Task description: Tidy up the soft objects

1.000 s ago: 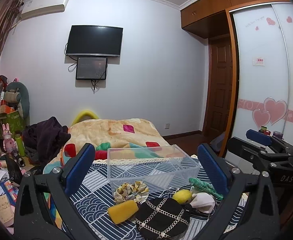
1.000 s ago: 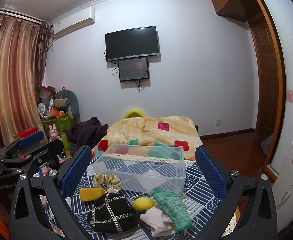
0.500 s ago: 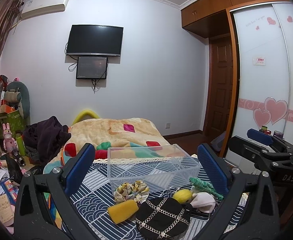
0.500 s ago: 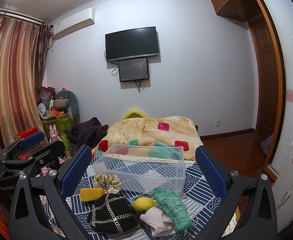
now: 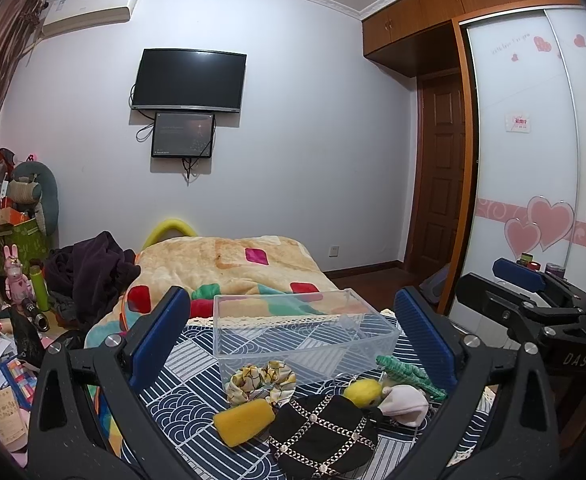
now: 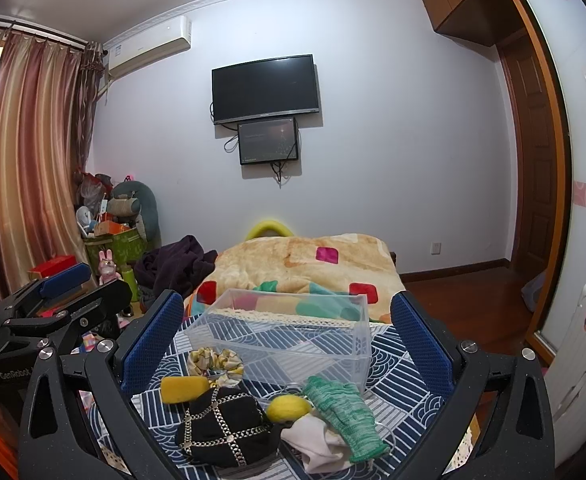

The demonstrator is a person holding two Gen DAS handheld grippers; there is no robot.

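Clear plastic bin [image 5: 305, 332] stands empty on the patterned bench [image 5: 189, 400]; soft items cluster just before it. Both left tongs [image 5: 293, 340] and right tongs [image 6: 289, 340] gape wide, empty. Green knit glove [image 6: 343, 410] lies nearer the right tongs, long axis pointing binward.

The black chain-trimmed bag [image 5: 323, 436] covers the near side of the yellow ball [image 5: 363, 391] in the left wrist view. The green glove [image 6: 343, 412] overlies part of the white cloth [image 6: 317, 442]. Small jars [image 5: 539, 266] far right are too small to identify. The suitcase [image 6: 581, 364] is cut by the fisheye rim.
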